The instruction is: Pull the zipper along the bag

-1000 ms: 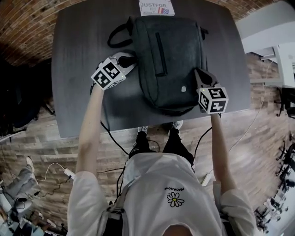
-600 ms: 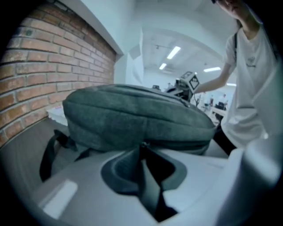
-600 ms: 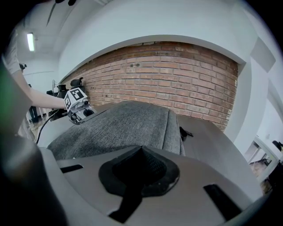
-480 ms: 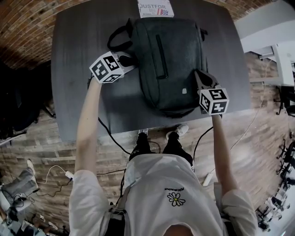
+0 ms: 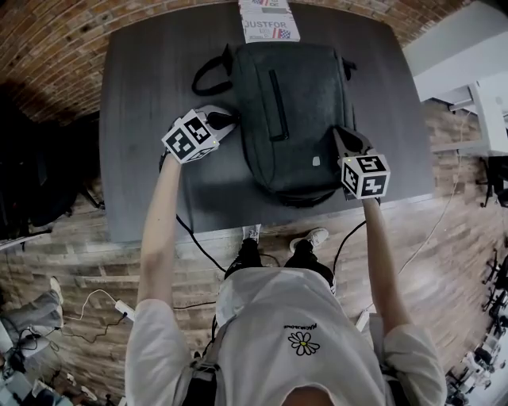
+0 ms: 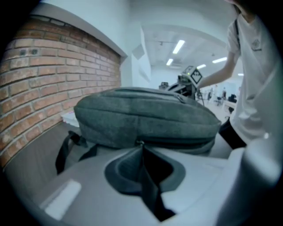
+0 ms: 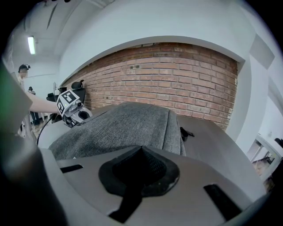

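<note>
A dark grey bag (image 5: 290,111) lies flat on the dark table (image 5: 143,119). My left gripper (image 5: 225,120) is at the bag's left side. In the left gripper view the bag (image 6: 146,119) fills the middle, and the left gripper (image 6: 141,145) is closing, its tips meeting on the small zipper pull (image 6: 140,142) at the side seam. My right gripper (image 5: 340,133) is shut, tips against the bag's right edge. In the right gripper view the right gripper (image 7: 141,149) rests at the bag (image 7: 124,128); nothing shows between its tips.
A printed card (image 5: 268,20) stands at the table's far edge behind the bag. The bag's carry strap (image 5: 208,71) loops out at its far left corner. Cables run over the wooden floor (image 5: 79,262) below the table's near edge.
The left gripper has shifted only slightly and stays at the bag's left side. The right gripper and the bag have not moved.
</note>
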